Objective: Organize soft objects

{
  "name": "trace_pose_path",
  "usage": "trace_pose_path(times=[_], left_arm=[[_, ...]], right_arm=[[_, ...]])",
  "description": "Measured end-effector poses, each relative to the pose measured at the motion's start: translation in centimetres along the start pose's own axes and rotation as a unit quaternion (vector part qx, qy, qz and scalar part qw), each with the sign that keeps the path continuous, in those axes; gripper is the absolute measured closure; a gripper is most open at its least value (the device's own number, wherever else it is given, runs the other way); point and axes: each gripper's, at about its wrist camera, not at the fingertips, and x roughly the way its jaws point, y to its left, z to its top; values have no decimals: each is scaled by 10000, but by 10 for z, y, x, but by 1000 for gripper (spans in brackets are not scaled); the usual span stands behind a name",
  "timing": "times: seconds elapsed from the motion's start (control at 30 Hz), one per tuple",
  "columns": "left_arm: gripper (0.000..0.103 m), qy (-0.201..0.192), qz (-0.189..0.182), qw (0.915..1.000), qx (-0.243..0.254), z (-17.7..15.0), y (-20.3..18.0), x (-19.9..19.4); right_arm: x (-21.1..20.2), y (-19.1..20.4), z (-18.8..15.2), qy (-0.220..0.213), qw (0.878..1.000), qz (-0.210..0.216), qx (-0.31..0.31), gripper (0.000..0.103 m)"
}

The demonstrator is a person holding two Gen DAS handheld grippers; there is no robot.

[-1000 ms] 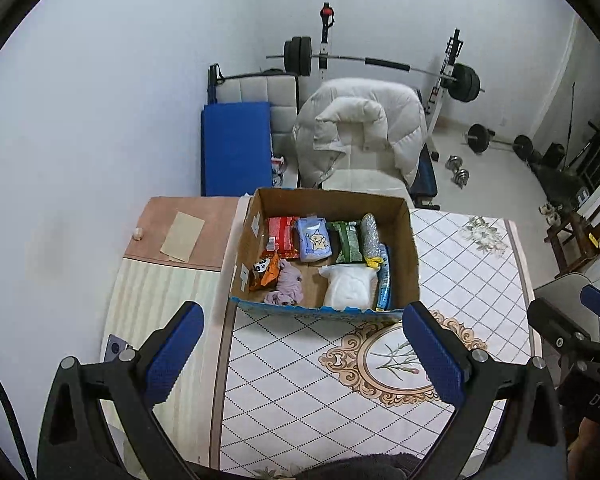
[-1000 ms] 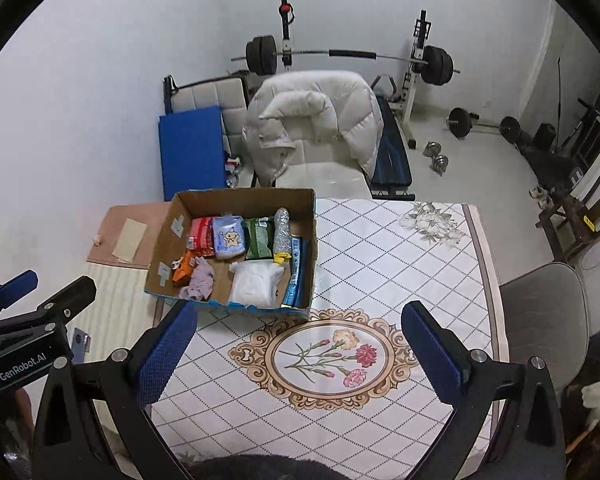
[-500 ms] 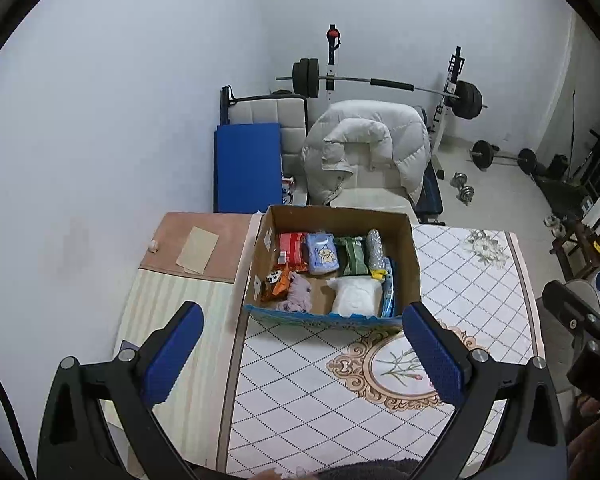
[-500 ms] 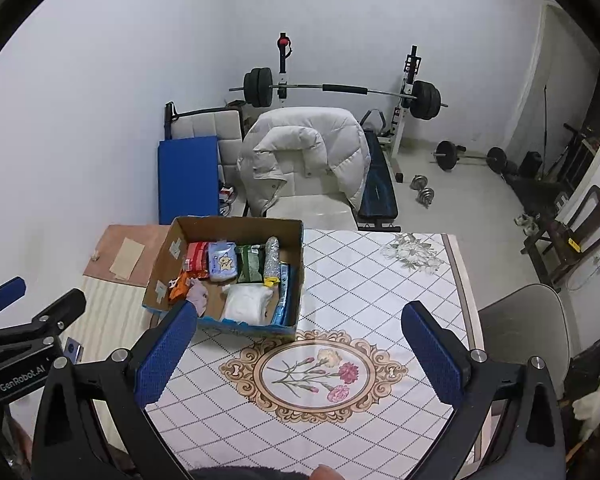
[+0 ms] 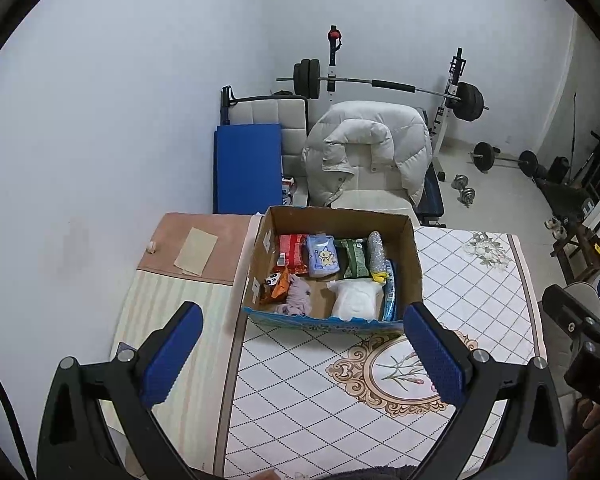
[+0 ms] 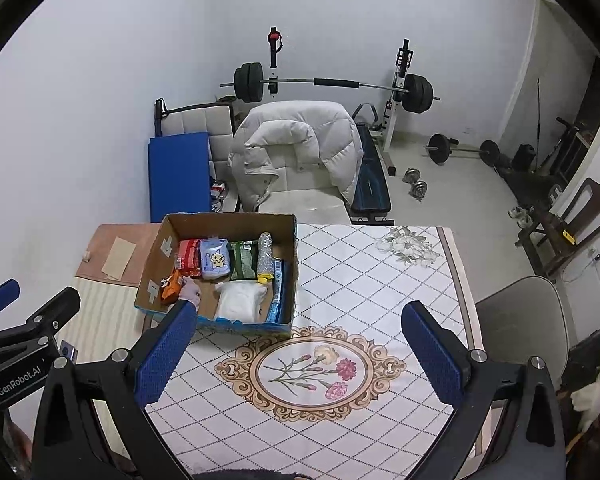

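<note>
A cardboard box (image 5: 414, 264) (image 6: 290, 276) stands on the table's far left part. It holds soft things: a white bundle (image 5: 358, 298) (image 6: 238, 300), a lilac cloth (image 5: 298, 296) (image 6: 190, 290), a light blue pack (image 5: 322, 256) (image 6: 215, 260), a red pack (image 5: 292, 250), a green pack (image 5: 354, 258) and an orange packet (image 5: 278, 286). My left gripper (image 5: 300, 354) is open and empty, held high before the box. My right gripper (image 6: 298, 354) is open and empty above the table's flower medallion (image 6: 312, 370).
The table carries a diamond-patterned cloth (image 6: 364, 280). A striped and brown mat (image 5: 180, 292) lies left of it. Behind stand a chair with a white puffer jacket (image 5: 370, 148), a blue pad (image 5: 246, 168), a barbell rack (image 5: 380, 84) and dumbbells (image 6: 416, 184). A grey chair (image 6: 524, 320) is at right.
Both grippers have risen and drawn back from the table, so the box looks smaller and farther. Both stay open and empty.
</note>
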Motion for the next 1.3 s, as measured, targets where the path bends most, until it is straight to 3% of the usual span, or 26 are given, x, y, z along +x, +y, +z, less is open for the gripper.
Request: trace_pose_path(times=[1.3], left_arm=[[0,-92,-68,9999,62,11,-9,-2]], right_arm=[[3,-11,2,-85,9998,-181,61,0]])
